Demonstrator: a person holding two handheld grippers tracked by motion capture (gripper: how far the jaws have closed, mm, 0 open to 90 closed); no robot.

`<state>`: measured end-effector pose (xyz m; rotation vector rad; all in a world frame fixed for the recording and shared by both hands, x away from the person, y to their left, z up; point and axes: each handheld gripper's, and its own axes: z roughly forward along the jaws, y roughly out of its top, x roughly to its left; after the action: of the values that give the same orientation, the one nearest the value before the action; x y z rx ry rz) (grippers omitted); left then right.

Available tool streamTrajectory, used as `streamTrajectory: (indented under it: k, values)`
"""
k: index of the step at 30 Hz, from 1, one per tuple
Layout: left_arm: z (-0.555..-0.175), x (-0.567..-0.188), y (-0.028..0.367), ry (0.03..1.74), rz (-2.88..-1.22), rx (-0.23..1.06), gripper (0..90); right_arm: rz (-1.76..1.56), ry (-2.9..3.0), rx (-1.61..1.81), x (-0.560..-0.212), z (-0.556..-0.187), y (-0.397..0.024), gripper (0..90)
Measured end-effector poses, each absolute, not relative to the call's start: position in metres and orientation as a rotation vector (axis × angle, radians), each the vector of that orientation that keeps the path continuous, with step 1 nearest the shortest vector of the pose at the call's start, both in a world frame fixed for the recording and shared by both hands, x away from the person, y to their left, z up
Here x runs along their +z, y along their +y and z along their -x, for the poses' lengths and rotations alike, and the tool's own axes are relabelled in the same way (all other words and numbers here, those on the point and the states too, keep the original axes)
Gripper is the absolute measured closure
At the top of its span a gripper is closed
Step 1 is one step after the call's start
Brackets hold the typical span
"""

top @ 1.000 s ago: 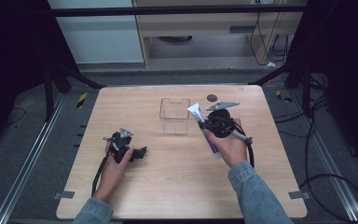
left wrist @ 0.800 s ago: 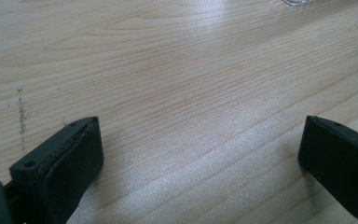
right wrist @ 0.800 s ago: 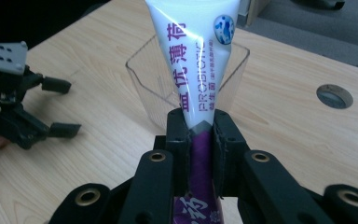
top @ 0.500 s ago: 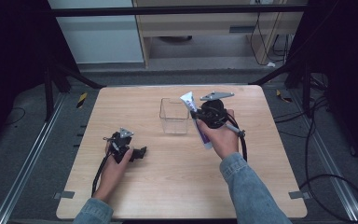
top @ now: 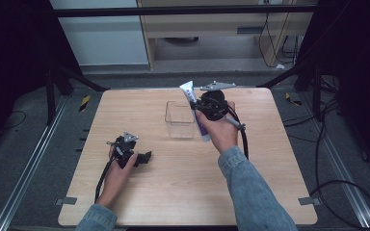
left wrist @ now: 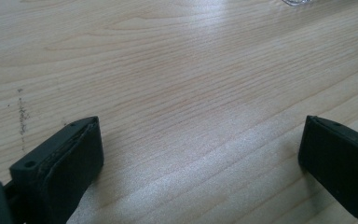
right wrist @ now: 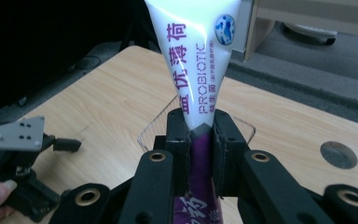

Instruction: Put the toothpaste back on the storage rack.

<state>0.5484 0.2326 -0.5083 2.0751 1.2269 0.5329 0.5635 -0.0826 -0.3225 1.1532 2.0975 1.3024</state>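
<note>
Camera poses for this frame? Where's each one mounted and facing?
High view: above the person's side, looking forward and down on the table; both forearms, left gripper, right gripper.
Left gripper view: low over bare wood, open jaws.
Right gripper view: along jaws shut on the tube, toward the clear box.
Shared: high and right views both show tube, box, left gripper.

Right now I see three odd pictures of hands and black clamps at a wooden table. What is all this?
A person holds a hand tool with two black jaws in each hand. One camera looks down from above; the other two ride on the tools. The right gripper is shut on a white and purple toothpaste tube, raised beside a clear plastic box on the light wooden table. The left gripper rests open on the wood, holding nothing.
</note>
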Motion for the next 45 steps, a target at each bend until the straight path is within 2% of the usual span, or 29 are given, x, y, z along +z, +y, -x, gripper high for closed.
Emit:
streamTrajectory:
  k: [28,45]
  values:
    - [-0.549,-0.508,0.233,1.224,-2.077,0.534,0.0,-1.109,1.995,1.339,-0.298,-0.603,-0.052,79.1]
    - [-0.549,-0.508,0.233,1.225,-2.079,0.534,0.0,-1.114,1.929,1.358,-0.302,-0.635,-0.031,79.1]
